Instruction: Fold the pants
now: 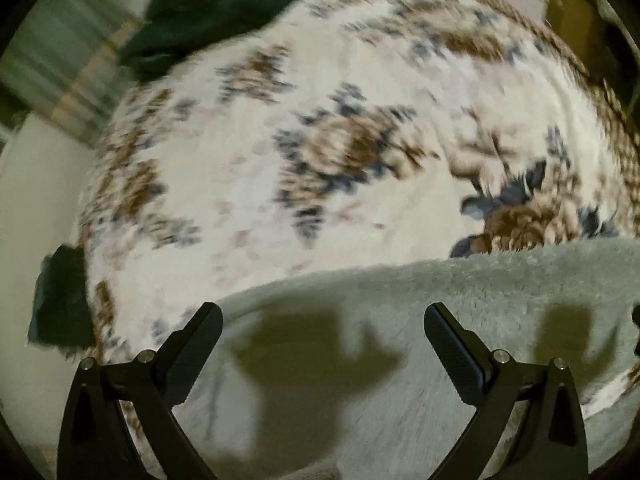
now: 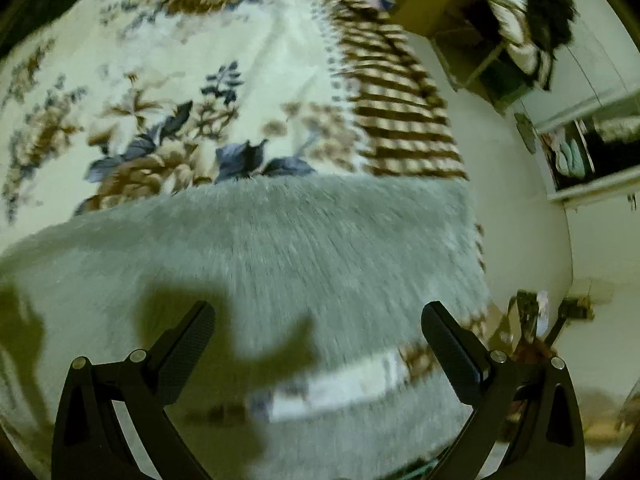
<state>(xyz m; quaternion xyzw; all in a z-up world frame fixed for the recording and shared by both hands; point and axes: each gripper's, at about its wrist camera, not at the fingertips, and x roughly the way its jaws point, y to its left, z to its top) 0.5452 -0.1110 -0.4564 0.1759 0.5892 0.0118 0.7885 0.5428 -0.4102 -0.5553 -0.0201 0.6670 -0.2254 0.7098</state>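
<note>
The pants (image 1: 460,320) are pale grey and fluffy, lying flat on a floral blanket (image 1: 360,80). In the left wrist view they fill the lower right, and my left gripper (image 1: 323,320) hovers open and empty above their near-left part. In the right wrist view the pants (image 2: 300,240) spread across the middle, with their far edge straight and a right edge near the blanket's side. My right gripper (image 2: 318,318) is open and empty above them. Shadows of both grippers fall on the fabric.
The blanket (image 2: 180,60) is cream with brown and blue flowers and a brown striped border (image 2: 400,112). A dark green cloth (image 1: 224,12) lies at its far left. Shelves and piled clothes (image 2: 528,20) stand beyond a pale floor (image 2: 520,220) on the right.
</note>
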